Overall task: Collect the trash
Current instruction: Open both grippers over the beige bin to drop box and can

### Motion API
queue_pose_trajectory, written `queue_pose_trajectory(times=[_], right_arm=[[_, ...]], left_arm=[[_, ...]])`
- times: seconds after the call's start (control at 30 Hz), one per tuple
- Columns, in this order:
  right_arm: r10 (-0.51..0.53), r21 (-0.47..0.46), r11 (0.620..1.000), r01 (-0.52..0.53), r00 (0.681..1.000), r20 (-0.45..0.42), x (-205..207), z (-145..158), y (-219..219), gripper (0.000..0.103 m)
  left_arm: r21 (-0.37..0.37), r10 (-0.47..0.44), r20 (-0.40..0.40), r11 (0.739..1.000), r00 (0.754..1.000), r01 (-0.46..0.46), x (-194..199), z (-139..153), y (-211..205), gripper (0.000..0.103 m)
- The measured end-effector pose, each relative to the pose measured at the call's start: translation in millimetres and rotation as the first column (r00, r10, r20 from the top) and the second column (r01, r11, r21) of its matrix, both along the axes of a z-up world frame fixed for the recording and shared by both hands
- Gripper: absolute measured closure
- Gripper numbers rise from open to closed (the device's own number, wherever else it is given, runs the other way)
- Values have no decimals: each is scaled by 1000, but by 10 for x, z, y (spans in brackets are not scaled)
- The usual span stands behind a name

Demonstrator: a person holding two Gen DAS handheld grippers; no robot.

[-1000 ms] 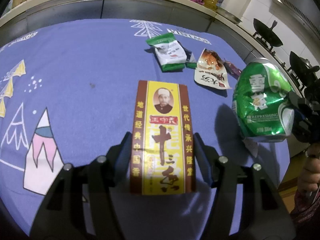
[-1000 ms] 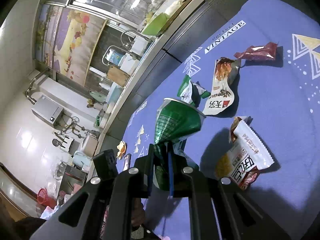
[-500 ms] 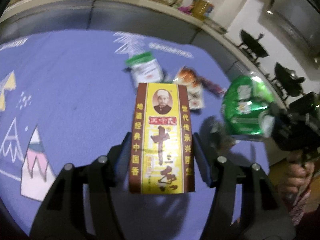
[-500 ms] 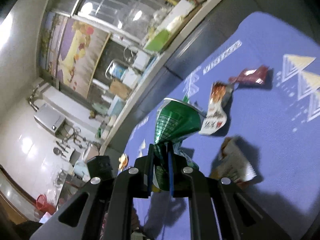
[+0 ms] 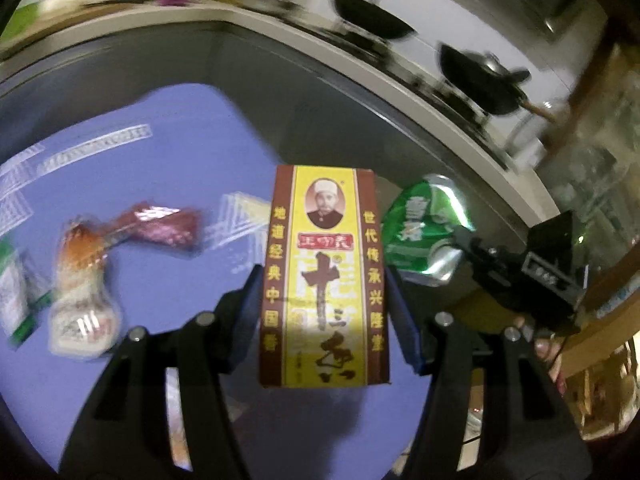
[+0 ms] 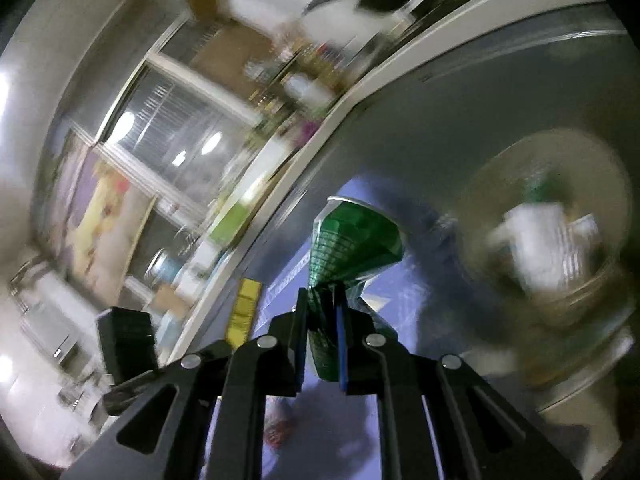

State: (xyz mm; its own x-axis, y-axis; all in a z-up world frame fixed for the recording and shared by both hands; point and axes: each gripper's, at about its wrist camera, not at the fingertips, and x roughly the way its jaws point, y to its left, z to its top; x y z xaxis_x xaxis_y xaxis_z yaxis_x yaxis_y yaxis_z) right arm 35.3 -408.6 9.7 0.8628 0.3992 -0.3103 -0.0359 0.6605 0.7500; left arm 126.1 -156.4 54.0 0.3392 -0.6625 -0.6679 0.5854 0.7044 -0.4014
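Trash in both grippers, up above the purple patterned worktop (image 5: 168, 184). Tall yellow and brown cardboard box (image 5: 324, 276) clamped in the left gripper (image 5: 324, 300). Squashed green metal can (image 6: 352, 240) pinched tight in the right gripper (image 6: 322, 340). Round tan bin (image 6: 560, 292) blurry at the right, some trash inside. Best done slowly: carry both over the bin mouth, stop right above it, then let go, one at a time. Shiny red wrapper (image 5: 160, 226) and orange snack bag (image 5: 82, 292) left on the worktop.
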Motion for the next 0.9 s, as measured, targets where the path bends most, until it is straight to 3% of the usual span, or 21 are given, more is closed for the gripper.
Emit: queue_pose_trajectory(times=[0.13,0.3,0.37,0.43,0.47,0.53,0.6,0.77,0.9], right_arm=[[-130,-48,991,128,991,-33,-30,-126,-490,95],[-206,-107,975,195,972,-109,130,-423,-822,94],[-233,-141,967,214,963,-134,236,-511,-848,89],[-242,-115,967,226,958,-156,361,-614,-901,80],[-238,-92,970,226,959,-155,384,-649,-911,68],[-252,-71,967,244,956,-147,407,-683,-948,55],[-273,-64,962,266,953,-133,378,-663,-947,54],[-262,-44,965,259,962,-73,179,-492,-833,54],[-215,-17,977,214,976,-30,108,-345,-584,54]], left_arm=[[-18,-113,-55,993,992,112,243,-89,-898,46],[-24,-166,-102,986,981,165,527,-330,-1757,45],[12,-167,-118,985,979,169,636,-461,-1990,35],[64,-142,-155,986,978,154,757,-627,-2163,33],[75,-134,-170,986,976,148,793,-690,-2199,33],[84,-120,-201,987,972,139,835,-781,-2185,33],[59,-117,-215,989,970,132,819,-756,-2098,33],[0,-144,-166,989,976,146,581,-499,-1740,33],[-52,-198,-100,980,975,193,119,-231,-1233,33]])
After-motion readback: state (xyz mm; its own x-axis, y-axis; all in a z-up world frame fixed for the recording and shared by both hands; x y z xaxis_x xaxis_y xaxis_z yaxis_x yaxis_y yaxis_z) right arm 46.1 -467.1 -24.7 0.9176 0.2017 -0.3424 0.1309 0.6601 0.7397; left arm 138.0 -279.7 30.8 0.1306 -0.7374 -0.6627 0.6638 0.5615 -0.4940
